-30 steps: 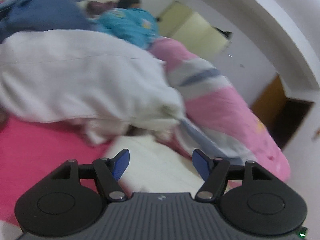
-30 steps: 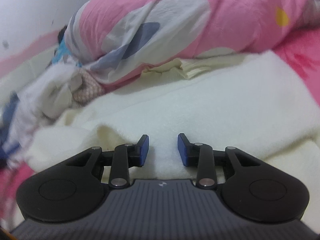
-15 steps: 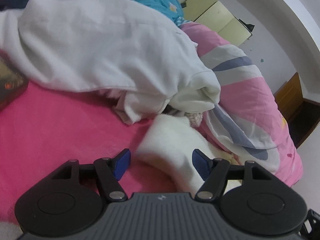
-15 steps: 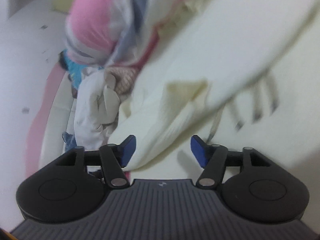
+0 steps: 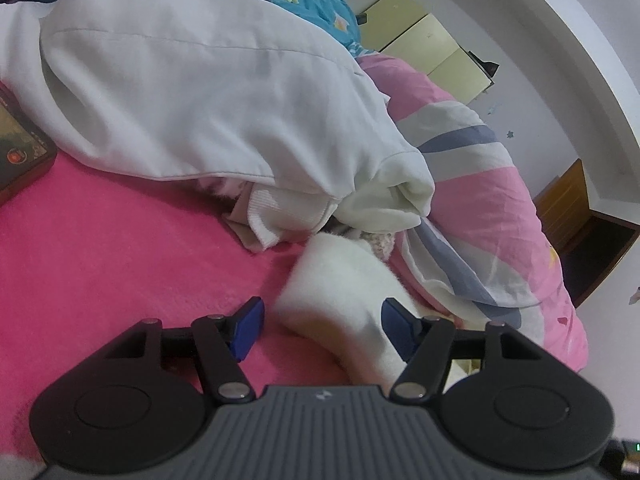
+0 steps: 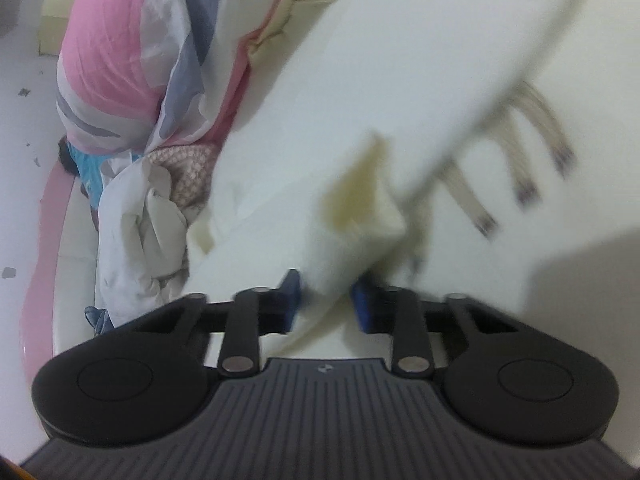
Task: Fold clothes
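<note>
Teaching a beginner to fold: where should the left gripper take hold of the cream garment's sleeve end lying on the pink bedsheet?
Probably the cuff end of the cream sleeve, coming straight ahead. It already lies between the left gripper's open jaws, flat on the pink bedsheet.

Left wrist view: low over pink bedsheet (image 5: pixel 100 248), facing pink quilt (image 5: pixel 480 184). Right wrist view: close, tilted. Shared: quilt (image 6: pixel 116 52), cream garment (image 5: pixel 340 292) (image 6: pixel 360 120).

A home bedroom: a bed with a pink sheet (image 5: pixel 100 248), a pink striped duvet (image 5: pixel 492 200) at three o'clock, heaped clothes (image 5: pixel 180 92) at twelve o'clock.
</note>
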The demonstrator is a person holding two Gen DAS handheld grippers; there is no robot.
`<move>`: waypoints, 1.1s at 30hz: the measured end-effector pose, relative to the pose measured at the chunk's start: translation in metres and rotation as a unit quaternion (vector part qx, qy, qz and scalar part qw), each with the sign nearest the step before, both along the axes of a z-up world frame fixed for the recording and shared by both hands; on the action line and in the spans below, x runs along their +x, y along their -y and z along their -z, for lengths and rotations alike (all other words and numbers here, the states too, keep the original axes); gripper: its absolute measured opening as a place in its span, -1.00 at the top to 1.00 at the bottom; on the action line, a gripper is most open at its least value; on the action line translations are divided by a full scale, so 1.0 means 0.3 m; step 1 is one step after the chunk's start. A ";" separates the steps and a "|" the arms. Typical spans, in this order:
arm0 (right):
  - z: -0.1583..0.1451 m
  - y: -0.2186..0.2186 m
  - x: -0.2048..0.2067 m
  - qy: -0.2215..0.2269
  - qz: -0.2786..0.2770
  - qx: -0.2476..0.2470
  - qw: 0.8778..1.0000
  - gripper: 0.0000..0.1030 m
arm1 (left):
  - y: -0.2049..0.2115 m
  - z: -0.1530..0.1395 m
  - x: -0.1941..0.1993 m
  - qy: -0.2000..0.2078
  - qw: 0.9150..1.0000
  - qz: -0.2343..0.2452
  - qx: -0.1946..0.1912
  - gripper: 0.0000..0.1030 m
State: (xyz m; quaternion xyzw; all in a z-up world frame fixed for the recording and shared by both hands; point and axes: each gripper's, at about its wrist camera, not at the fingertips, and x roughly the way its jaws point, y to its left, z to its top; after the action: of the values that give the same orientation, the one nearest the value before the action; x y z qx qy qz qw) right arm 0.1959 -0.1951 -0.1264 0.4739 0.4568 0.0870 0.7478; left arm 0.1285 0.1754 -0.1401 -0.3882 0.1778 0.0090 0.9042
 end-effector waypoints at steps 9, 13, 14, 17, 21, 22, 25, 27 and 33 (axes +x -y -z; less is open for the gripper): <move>0.006 0.008 -0.020 0.018 0.017 0.011 1.000 0.69 | -0.002 0.004 -0.004 0.006 1.000 0.001 -0.006 -0.28; -0.051 -0.024 -0.037 0.071 -0.009 -0.032 0.997 0.86 | -0.003 0.009 -0.008 0.018 1.000 0.004 -0.009 -0.31; -0.084 -0.029 -0.046 0.094 -0.016 -0.050 0.994 0.87 | -0.002 0.008 -0.008 0.019 1.000 0.005 -0.008 -0.31; -0.189 -0.040 -0.071 0.169 -0.031 -0.102 0.980 0.88 | -0.004 0.009 -0.011 0.027 1.000 0.007 -0.014 -0.35; -0.317 -0.005 -0.074 0.251 -0.017 -0.183 0.950 0.88 | -0.012 0.013 -0.016 0.041 0.999 0.012 -0.027 -0.41; -0.339 0.012 -0.070 0.265 -0.008 -0.201 0.943 0.88 | -0.013 0.013 -0.016 0.043 0.999 0.013 -0.028 -0.42; -0.376 0.082 -0.049 0.287 0.020 -0.238 0.928 0.88 | -0.012 0.010 -0.013 0.042 0.999 0.013 -0.028 -0.42; -0.394 0.128 -0.038 0.303 0.039 -0.269 0.913 0.88 | -0.011 0.007 -0.011 0.039 0.999 0.014 -0.026 -0.42; -0.375 0.279 -0.027 0.309 0.072 -0.342 0.885 0.88 | -0.004 0.003 -0.007 0.032 0.999 0.014 -0.017 -0.42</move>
State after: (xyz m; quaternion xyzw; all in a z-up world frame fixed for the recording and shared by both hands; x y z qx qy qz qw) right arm 0.1878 -0.2788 -0.0140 0.1700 0.1689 0.0130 0.9708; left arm 0.1265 0.1768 -0.1411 -0.4014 0.1542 -0.0188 0.9026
